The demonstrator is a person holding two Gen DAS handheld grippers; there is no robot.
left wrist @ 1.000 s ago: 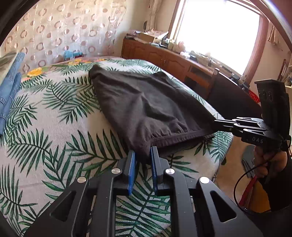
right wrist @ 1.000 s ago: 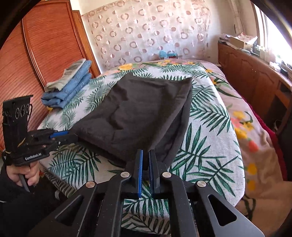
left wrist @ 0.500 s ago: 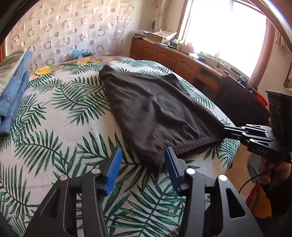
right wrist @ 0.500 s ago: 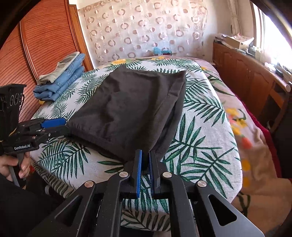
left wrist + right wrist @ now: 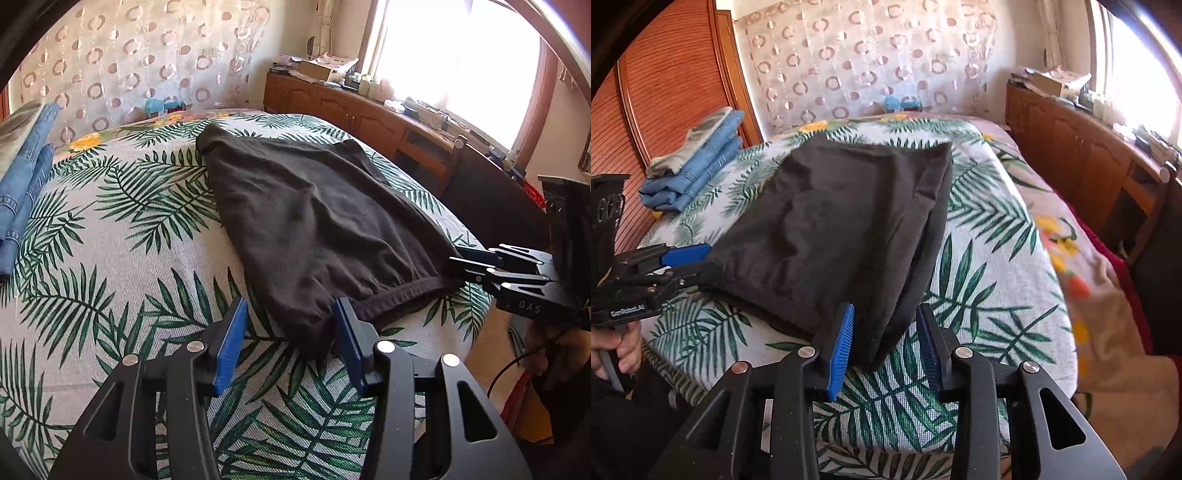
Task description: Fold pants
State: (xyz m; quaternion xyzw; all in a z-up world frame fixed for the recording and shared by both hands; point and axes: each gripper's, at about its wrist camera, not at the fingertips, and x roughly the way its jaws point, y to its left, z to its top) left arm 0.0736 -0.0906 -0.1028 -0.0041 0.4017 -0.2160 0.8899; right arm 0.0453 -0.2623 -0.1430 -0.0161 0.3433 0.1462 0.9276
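Pants: black pants (image 5: 314, 229) folded flat near the bed's (image 5: 110, 258) front edge
Left gripper (image 5: 291, 328): jaws apart, waistband corner between, unpinched
Right gripper (image 5: 886, 332): jaws opening, other corner between, unpinched

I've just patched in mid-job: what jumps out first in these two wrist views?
The dark pants lie folded in the middle of the palm-leaf bedspread, their near edge at both grippers. The left gripper stands open around one near corner; the right gripper is opening around the other, its pads off the cloth. Folded blue jeans are stacked at the far left edge by the wooden headboard.
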